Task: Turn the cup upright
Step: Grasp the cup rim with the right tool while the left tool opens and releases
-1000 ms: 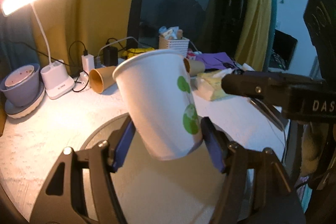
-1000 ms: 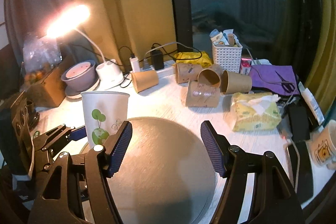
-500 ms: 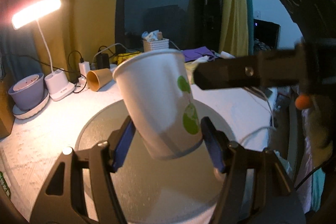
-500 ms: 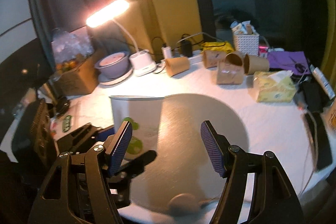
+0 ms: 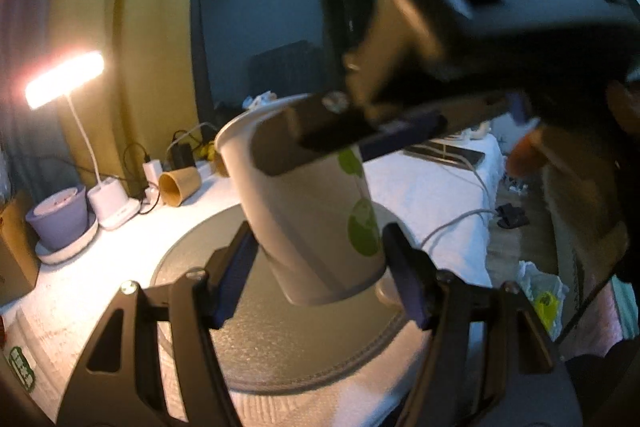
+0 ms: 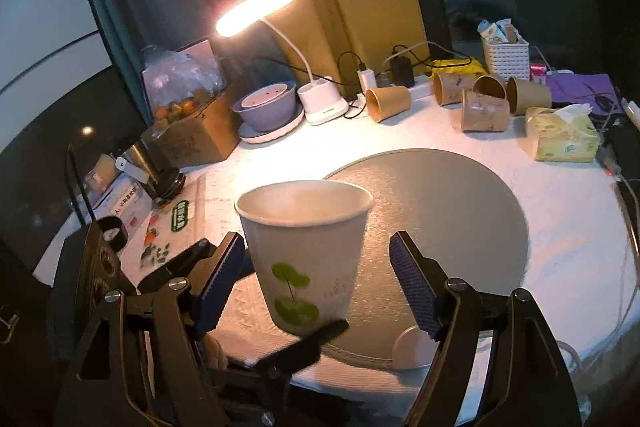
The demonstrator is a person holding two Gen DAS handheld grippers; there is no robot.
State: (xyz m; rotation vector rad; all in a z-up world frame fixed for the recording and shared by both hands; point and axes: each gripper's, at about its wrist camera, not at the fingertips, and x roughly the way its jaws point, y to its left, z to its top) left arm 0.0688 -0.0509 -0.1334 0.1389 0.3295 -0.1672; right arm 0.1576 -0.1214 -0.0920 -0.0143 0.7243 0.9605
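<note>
Left wrist view. A white paper cup with green leaf prints (image 5: 312, 211), mouth up and tilted slightly, sits between the blue-padded fingers of the left gripper (image 5: 316, 263), which clamp its lower wall above a round grey mat (image 5: 280, 347) on the white-covered table (image 5: 80, 291). The black body of the right gripper (image 5: 400, 123) crosses the upper right of the view, blurred, level with the cup's rim. A lit white desk lamp (image 5: 64, 79) and a brown paper cup on its side (image 5: 180, 183) stand behind.

Right wrist view. The same cup appears mouth up, held above the near edge of the mat. The right gripper (image 6: 316, 283) has its jaws wide, one on each side of the cup, neither pad plainly touching. Several brown cups (image 6: 484, 103) lie near a yellow tissue pack (image 6: 560, 139).

Handling, judged. The cup is probably light, thin-walled and easily crushed; hold it low on the wall, near the stiffer base, with gentle pressure. The rim will deform if squeezed.
</note>
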